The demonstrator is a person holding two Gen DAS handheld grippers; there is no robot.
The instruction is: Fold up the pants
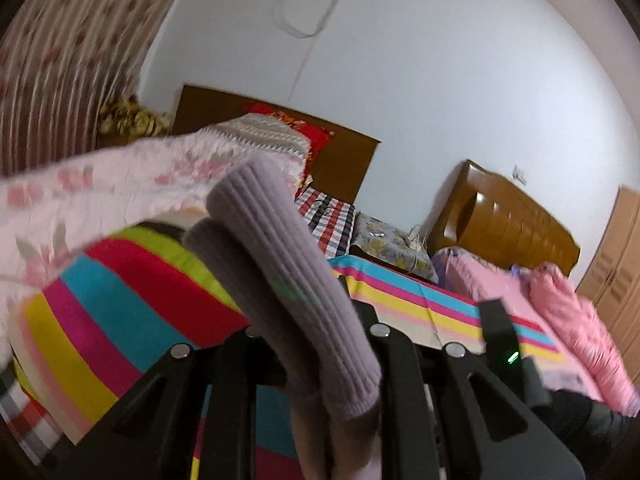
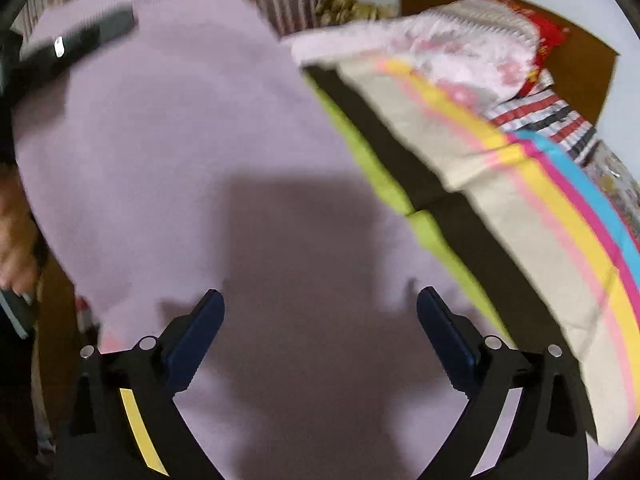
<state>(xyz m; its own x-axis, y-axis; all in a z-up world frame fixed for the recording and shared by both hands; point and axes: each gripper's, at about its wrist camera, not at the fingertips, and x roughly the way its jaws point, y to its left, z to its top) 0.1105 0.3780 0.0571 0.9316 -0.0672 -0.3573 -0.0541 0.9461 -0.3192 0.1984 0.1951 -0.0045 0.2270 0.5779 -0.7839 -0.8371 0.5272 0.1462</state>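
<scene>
Left gripper: clamped on a ribbed cuff of the pants, lifted off the bed.
Right gripper: jaws wide apart, nothing between them, hovering over the cloth.
Relation: pants lie directly below and ahead of the right gripper, 1 leg running away from it.
Pants: lilac, soft knit, spread on the striped bed.

Walls: plain white wall, a thin cord hanging down it.
Window side: striped floral curtain.
Furniture: two brown wooden headboards, a pale wardrobe beside them.
Bedding: rainbow-striped sheet, pink quilt.
</scene>
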